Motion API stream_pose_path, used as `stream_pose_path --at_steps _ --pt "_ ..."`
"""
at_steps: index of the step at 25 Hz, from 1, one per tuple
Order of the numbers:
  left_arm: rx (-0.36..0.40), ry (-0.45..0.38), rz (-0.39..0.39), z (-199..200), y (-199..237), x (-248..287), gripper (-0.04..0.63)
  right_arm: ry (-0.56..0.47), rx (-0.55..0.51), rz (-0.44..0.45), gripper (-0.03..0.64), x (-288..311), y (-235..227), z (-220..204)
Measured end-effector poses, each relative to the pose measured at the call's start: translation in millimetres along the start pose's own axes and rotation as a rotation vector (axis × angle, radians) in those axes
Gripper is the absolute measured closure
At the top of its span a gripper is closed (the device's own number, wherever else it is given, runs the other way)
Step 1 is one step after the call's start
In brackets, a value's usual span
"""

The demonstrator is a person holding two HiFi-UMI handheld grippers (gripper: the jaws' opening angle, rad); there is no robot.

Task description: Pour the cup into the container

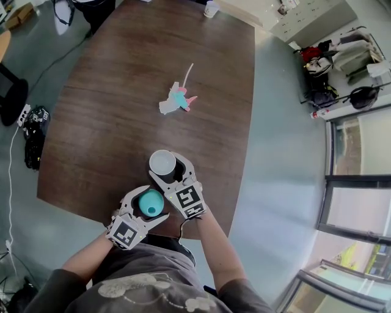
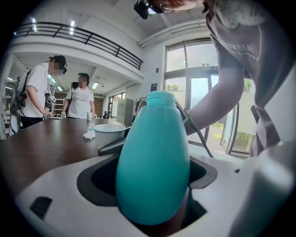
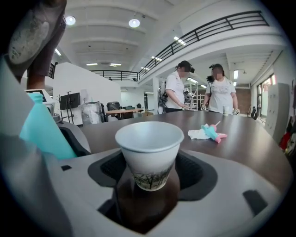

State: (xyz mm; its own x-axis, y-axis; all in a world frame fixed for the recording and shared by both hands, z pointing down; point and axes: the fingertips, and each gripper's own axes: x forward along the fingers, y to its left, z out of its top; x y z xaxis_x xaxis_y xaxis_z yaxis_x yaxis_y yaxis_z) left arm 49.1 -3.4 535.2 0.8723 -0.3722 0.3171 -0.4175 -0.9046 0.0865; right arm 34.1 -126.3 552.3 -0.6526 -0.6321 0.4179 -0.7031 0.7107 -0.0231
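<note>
Our left gripper (image 1: 148,203) has its fingers clamped on the teal cup (image 1: 151,202), hard by the tabletop's (image 1: 104,122) 6 o'clock edge. Just beside it at 1 o'clock, the white paper cup (image 1: 163,162) stands between the fingers of our right gripper (image 1: 167,169), which are apart. We see open dark wood from 9 to 12 o'clock, a pink-and-teal scrap (image 1: 176,99) well off at 12, and grey floor (image 1: 275,153) at 3 o'clock

Teal cup (image 2: 152,157) looms huge in the left gripper view, blocking the right side of the white paper cup (image 2: 107,133) behind it. From the head view, the paper cup's inside is plain white, contents impossible to tell. Beyond that cup sits a pink-and-teal thing (image 1: 176,99), too small to name. Farther beyond, a white object (image 1: 211,8), clipped by the top edge.
</note>
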Motion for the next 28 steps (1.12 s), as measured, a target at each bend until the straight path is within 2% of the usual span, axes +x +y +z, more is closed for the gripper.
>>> stream_pose_path --at_steps 11,19,28 --pt "-0.005 -0.004 -0.005 -3 0 2 0.176 0.013 0.024 -0.026 0.314 0 -3 1" --pt "0.013 -0.004 -0.019 -2 1 4 0.176 -0.053 0.095 -0.122 0.314 -53 -20 26" --pt "0.002 -0.02 -0.011 -3 1 4 0.176 -0.081 -0.027 -0.138 0.314 -123 6 65"
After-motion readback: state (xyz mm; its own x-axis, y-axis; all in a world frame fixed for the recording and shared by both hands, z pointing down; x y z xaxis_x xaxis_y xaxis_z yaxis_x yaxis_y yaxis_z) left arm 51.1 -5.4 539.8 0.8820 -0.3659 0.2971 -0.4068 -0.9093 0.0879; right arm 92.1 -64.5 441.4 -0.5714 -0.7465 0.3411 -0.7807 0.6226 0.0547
